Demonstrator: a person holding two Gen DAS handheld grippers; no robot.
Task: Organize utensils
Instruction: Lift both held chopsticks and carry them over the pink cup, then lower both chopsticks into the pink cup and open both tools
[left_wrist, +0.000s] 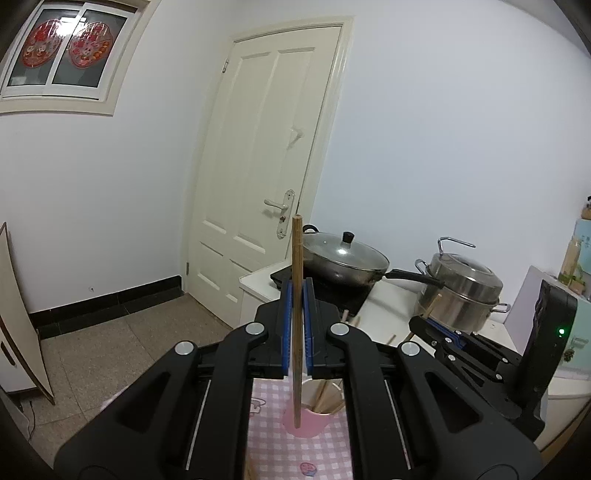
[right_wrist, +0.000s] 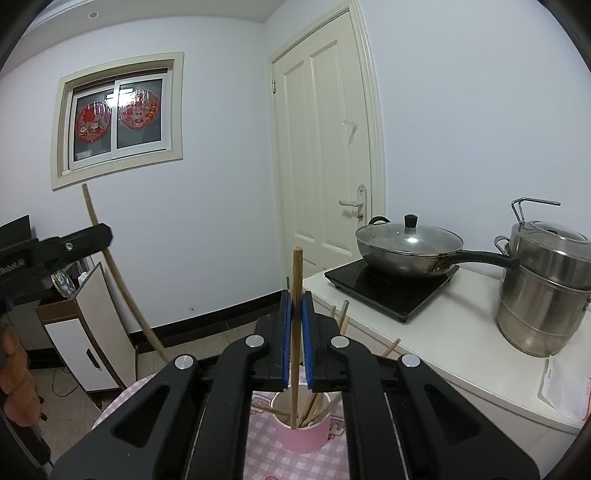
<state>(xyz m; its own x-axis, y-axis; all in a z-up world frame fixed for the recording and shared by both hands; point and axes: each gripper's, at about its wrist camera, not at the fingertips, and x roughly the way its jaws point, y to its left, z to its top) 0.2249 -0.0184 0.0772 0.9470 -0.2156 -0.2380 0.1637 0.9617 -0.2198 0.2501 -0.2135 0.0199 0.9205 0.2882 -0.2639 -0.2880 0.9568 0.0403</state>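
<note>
Left gripper (left_wrist: 296, 295) clamped on an upright brown wooden chopstick (left_wrist: 297, 314), lower tip hanging over the rim of the pink round cup (left_wrist: 306, 424); right gripper (right_wrist: 295, 306) likewise clamped on a second upright wooden chopstick (right_wrist: 295, 332), tip dipping inside the pink cup (right_wrist: 301, 434) among other chopsticks; cup standing on pink checked cloth (right_wrist: 266, 454).

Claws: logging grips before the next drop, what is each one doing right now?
Left claw: closed on a brown wooden chopstick.
Right claw: closed on another brown wooden chopstick.
</note>
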